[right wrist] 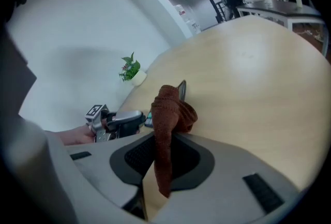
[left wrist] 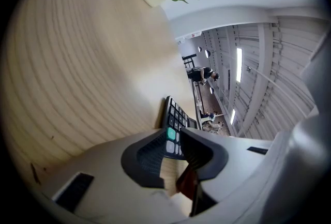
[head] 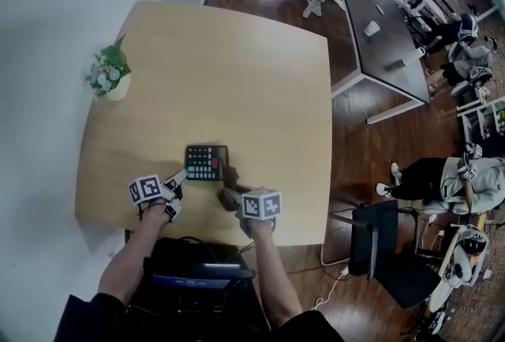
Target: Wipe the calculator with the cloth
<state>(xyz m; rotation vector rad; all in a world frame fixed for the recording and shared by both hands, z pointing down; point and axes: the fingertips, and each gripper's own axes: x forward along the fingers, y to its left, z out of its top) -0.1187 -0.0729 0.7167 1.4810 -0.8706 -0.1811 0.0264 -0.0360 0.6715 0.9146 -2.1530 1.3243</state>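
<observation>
Calculator point(head: 207, 163) lies near the table's point(head: 237, 72) front edge with its long axis along that edge, its left end pinched in the left gripper's point(head: 178, 178) narrow jaws, and the right gripper point(head: 228, 195), clamped on the brown cloth point(right wrist: 166, 114), is just beside its right end, likely wiping leftward.

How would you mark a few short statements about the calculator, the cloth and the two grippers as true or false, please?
1. The right gripper has its fingers closed on a brown knitted cloth. True.
2. The dark rectangular calculator lies on the floor. False: it lies on the light wooden table.
3. The left gripper has its fingers closed on the calculator's edge. True.
4. The small potted green plant touches the calculator. False: it stands well apart, near the table's left edge.
5. The cloth covers the whole keypad. False: the keys show, and the cloth is at the calculator's right side.
</observation>
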